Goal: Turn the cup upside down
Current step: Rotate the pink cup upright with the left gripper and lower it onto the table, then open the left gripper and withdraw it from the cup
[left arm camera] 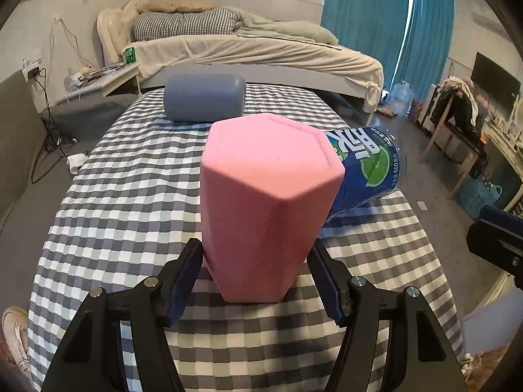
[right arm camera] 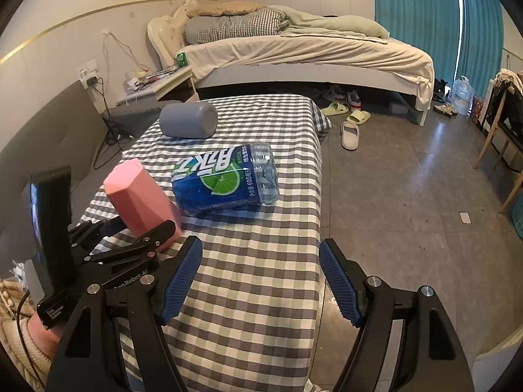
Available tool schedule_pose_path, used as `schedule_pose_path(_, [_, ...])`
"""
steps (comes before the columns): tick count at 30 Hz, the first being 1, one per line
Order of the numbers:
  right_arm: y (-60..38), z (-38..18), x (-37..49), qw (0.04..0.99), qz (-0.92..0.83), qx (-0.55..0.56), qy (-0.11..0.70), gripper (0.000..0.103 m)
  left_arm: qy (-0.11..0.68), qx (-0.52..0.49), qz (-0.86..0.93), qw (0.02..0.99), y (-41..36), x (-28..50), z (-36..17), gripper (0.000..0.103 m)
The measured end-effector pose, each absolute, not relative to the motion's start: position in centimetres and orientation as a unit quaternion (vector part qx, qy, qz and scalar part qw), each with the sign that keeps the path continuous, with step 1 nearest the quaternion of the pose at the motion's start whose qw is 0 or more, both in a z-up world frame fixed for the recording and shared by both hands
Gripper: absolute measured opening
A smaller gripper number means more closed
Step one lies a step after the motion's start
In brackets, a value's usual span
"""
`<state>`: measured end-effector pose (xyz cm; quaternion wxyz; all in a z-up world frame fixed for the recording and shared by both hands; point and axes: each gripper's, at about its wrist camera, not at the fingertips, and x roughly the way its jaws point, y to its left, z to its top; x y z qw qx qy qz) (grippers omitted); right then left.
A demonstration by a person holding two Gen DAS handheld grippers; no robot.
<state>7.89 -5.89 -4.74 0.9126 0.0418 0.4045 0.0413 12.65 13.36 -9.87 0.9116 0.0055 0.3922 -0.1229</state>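
Note:
A pink faceted cup stands with its closed base up on the checked tablecloth. My left gripper is shut on the cup near its lower end, one finger on each side. In the right wrist view the pink cup leans in the left gripper at the left. My right gripper is open and empty above the near part of the tablecloth.
A blue plastic bottle lies on its side mid-table, right behind the pink cup. A grey cup lies on its side at the far end. A bed, slippers and chair stand beyond.

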Motion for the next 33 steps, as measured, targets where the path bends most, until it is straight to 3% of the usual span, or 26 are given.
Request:
schedule_pose_path(10, [-5.7, -4.3, 7.6, 0.914, 0.052, 0.052, 0.399, 0.074, 0.420, 0.019, -0.124, 0.899, 14.1, 9.8, -10.7, 0.087])
schedule_pose_path(19, [-4.7, -2.8, 5.6, 0.924, 0.062, 0.066, 0.372, 0.074, 0.397, 0.037, -0.127, 0.908, 15.9, 4.7, -7.7, 0.087])
schedule_pose_path(32, [-1.3, -0.6, -0.9, 0.951, 0.049, 0.033, 0.305, 0.074, 0.266, -0.012, -0.098, 0.959, 21.8, 0.2, 0.5, 0.087])
schedule_pose_path(33, [-1.0, -0.6, -1.2, 0.952, 0.049, 0.032, 0.301, 0.078, 0.257, -0.011, -0.092, 0.962, 22.1, -0.1, 0.6, 0.087])
